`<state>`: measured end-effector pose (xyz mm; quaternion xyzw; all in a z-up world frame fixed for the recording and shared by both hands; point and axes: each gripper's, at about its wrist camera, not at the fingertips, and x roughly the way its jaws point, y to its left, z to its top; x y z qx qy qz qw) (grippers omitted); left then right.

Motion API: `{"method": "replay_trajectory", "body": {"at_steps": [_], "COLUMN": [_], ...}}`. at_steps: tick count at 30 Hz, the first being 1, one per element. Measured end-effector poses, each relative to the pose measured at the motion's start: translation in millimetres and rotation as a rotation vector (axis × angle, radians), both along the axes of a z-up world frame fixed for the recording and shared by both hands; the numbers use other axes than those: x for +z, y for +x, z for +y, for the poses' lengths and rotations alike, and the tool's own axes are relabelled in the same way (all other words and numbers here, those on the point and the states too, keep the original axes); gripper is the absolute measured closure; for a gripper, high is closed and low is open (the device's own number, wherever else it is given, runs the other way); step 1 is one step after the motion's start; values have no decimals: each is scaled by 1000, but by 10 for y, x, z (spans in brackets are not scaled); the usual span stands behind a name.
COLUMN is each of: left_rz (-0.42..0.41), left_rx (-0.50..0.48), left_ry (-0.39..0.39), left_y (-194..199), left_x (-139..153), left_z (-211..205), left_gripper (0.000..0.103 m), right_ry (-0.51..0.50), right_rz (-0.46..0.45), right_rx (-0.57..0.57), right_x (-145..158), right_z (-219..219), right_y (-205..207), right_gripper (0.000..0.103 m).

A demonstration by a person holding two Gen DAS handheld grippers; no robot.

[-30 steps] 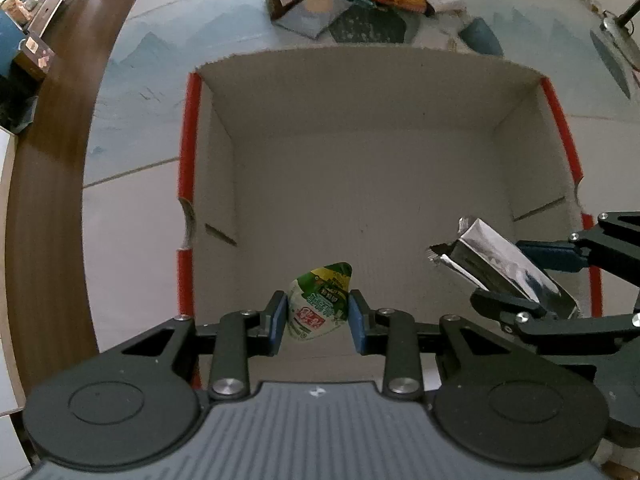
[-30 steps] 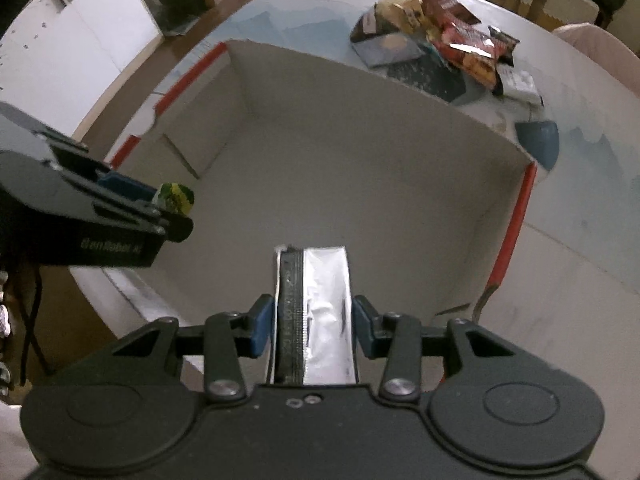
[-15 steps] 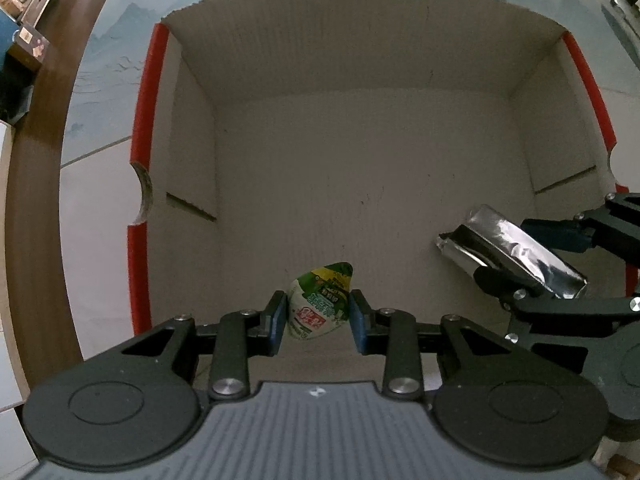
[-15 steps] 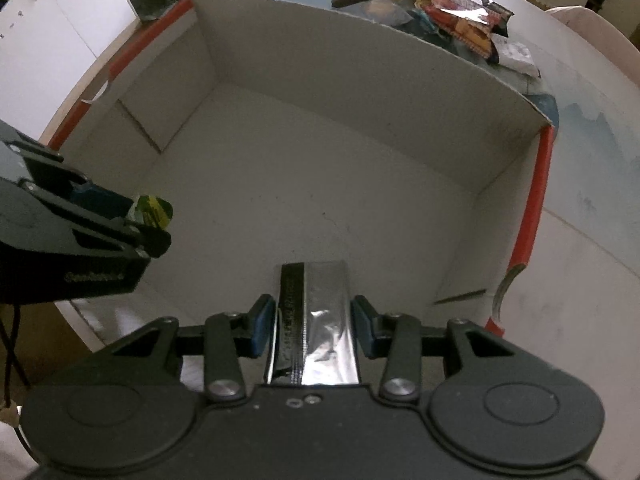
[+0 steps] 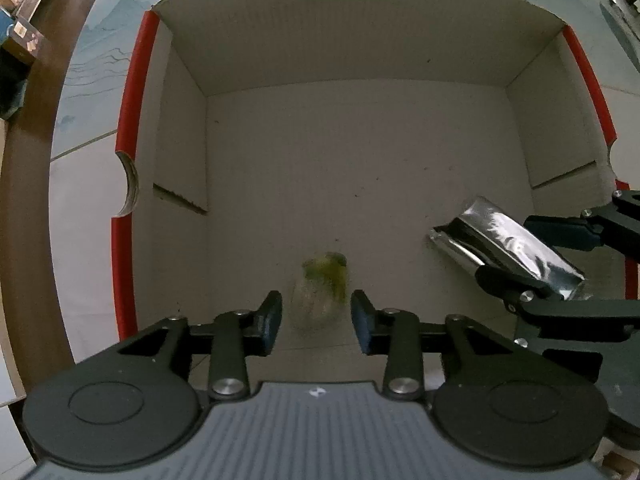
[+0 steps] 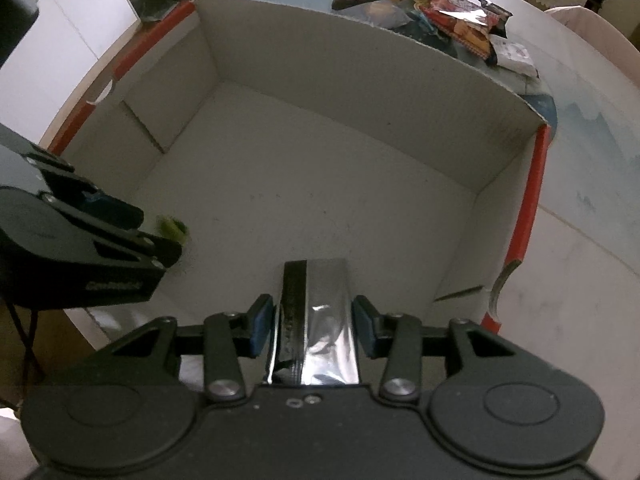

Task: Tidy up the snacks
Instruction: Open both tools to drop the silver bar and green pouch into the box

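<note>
Two grippers over the cardboard box, both views. Left wrist view: my left gripper has its fingers parted, the green snack pouch blurred between them, touching neither pad, apparently dropping onto the box floor straight ahead. Right wrist view: my right gripper carries the silver foil packet, long axis running forward along the fingers; slight gaps show beside the pads, so I can't tell if it's clamped. Right arm is nearer this packet; release likely next.

Green snack packet motion-blurred, label unreadable, snack pile cut by top edge
</note>
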<state>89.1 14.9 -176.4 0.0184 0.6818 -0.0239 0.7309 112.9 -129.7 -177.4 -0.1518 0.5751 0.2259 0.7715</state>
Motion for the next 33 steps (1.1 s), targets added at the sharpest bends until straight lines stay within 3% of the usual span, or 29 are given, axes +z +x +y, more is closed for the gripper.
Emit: {"method": "replay_trajectory", "body": {"at_steps": [3, 11, 21, 25, 30, 32, 33], "left_rz": [-20, -70, -178, -226, -279, -304, -315], "left_rx": [5, -9, -44, -66, -85, -89, -90], "left_ry": [-16, -27, -25, -15, -15, -9, -6], "left_y": [-16, -92, -179, -189, -170, -158, -143], "left_x": [30, 207, 674, 869, 1108, 1187, 1224], "left_z": [14, 7, -2, -11, -56, -69, -75], "left_gripper": [53, 53, 53, 53, 50, 45, 45], "right_ry": [16, 59, 124, 145, 165, 172, 177], "right_rz": [-5, -37, -111, -153, -197, -212, -222], "right_rx": [-8, -21, -45, -53, -56, -63, -69], "right_x": [41, 239, 682, 862, 1071, 1152, 1193], "right_z": [-29, -110, -226, -257, -288, -302, -315], "right_y": [-3, -60, -150, -168, -145, -112, -94], "right_gripper": [58, 55, 50, 42, 41, 36, 27]}}
